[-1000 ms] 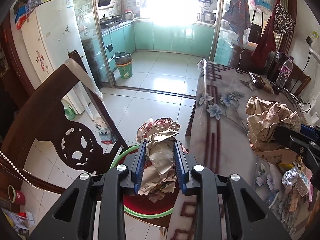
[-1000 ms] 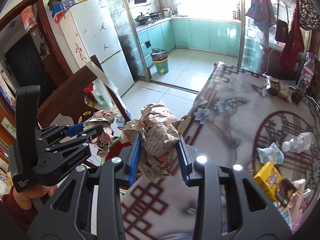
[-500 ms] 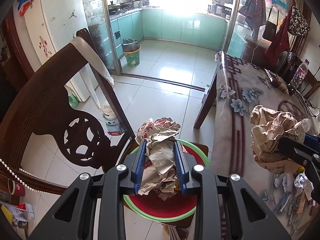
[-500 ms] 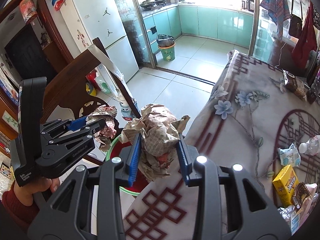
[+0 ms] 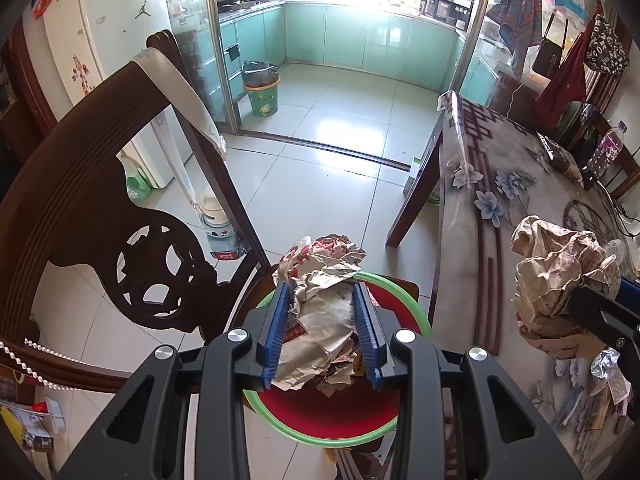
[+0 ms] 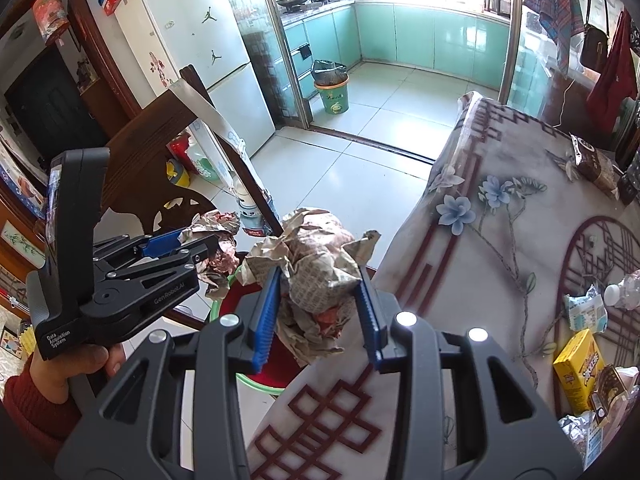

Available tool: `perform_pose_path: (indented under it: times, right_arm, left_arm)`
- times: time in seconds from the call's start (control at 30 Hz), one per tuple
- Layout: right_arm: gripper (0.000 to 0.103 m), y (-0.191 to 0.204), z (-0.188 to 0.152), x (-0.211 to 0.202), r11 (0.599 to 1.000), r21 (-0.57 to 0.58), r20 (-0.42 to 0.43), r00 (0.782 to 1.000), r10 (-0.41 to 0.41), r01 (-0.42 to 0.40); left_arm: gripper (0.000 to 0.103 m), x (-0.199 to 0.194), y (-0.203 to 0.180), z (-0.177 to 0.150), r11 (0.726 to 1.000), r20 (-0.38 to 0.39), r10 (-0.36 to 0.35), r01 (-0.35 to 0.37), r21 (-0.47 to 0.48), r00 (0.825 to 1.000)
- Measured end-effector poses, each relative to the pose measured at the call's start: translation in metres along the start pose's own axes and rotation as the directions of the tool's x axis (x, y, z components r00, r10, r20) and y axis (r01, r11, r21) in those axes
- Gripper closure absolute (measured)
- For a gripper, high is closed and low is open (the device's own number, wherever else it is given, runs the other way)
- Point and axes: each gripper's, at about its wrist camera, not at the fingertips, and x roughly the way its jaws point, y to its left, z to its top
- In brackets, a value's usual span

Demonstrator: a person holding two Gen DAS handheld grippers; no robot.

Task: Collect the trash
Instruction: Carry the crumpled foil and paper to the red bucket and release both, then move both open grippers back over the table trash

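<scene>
My left gripper [image 5: 322,334] is shut on a crumpled newspaper wad [image 5: 320,316] and holds it above a red basin with a green rim [image 5: 416,308] that stands on a chair seat. My right gripper [image 6: 318,314] is shut on a second, brownish crumpled paper wad [image 6: 316,264], held over the table's left edge beside the basin [image 6: 256,380]. The left gripper [image 6: 160,256] also shows in the right wrist view, to the left of the right one. The right gripper's wad [image 5: 560,272] shows at the right of the left wrist view.
A carved dark wooden chair back [image 5: 100,184] rises left of the basin. The table with a flowered cloth [image 6: 500,240] holds a yellow box [image 6: 578,364], wrappers [image 6: 584,312] and a bottle [image 6: 624,288]. A green bin [image 5: 261,94] stands by the kitchen door.
Both grippers have moved left and back with their wads. The left gripper's wad now hangs over the basin, which has come fully into view beneath it.
</scene>
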Motion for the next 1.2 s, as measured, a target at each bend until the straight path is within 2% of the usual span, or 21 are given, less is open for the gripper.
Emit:
perform_pose_path:
  times: [0.17, 0.23, 0.27, 0.3, 0.7, 0.93, 1.2]
  right_arm:
    - [0.067, 0.004, 0.001, -0.002, 1.000, -0.015, 0.004, 1.000, -0.004, 0.004]
    - [0.064, 0.004, 0.001, -0.001, 1.000, -0.018, 0.004, 1.000, -0.002, 0.002]
    - [0.057, 0.004, 0.001, -0.001, 1.000, -0.015, 0.005, 1.000, -0.004, 0.004]
    - [0.054, 0.004, 0.001, -0.001, 1.000, -0.011, 0.007, 1.000, -0.007, 0.007]
    - [0.052, -0.006, 0.003, -0.036, 1.000, -0.013, 0.074, 0.997, -0.025, 0.026]
    - [0.052, -0.020, -0.013, -0.063, 0.999, -0.017, 0.093, 0.995, -0.047, 0.049]
    - [0.052, -0.048, -0.041, -0.096, 0.999, 0.023, 0.125, 0.991, -0.047, 0.044]
  left_arm:
    - [0.069, 0.001, 0.002, 0.002, 1.000, 0.001, -0.005, 0.005, -0.011, 1.000]
    - [0.054, 0.000, 0.004, 0.003, 1.000, 0.008, 0.001, -0.001, -0.020, 1.000]
    - [0.041, -0.001, 0.006, 0.004, 1.000, 0.015, 0.006, -0.005, -0.029, 1.000]
    - [0.040, -0.002, 0.007, 0.005, 0.999, 0.023, 0.002, -0.001, -0.036, 1.000]
    - [0.040, -0.026, -0.001, 0.007, 0.999, 0.054, -0.013, 0.015, -0.039, 0.998]
    - [0.040, -0.049, -0.020, 0.001, 1.000, 0.091, -0.011, 0.013, -0.014, 0.996]
    - [0.040, -0.074, -0.065, -0.014, 1.000, 0.124, -0.005, 0.002, 0.023, 0.992]
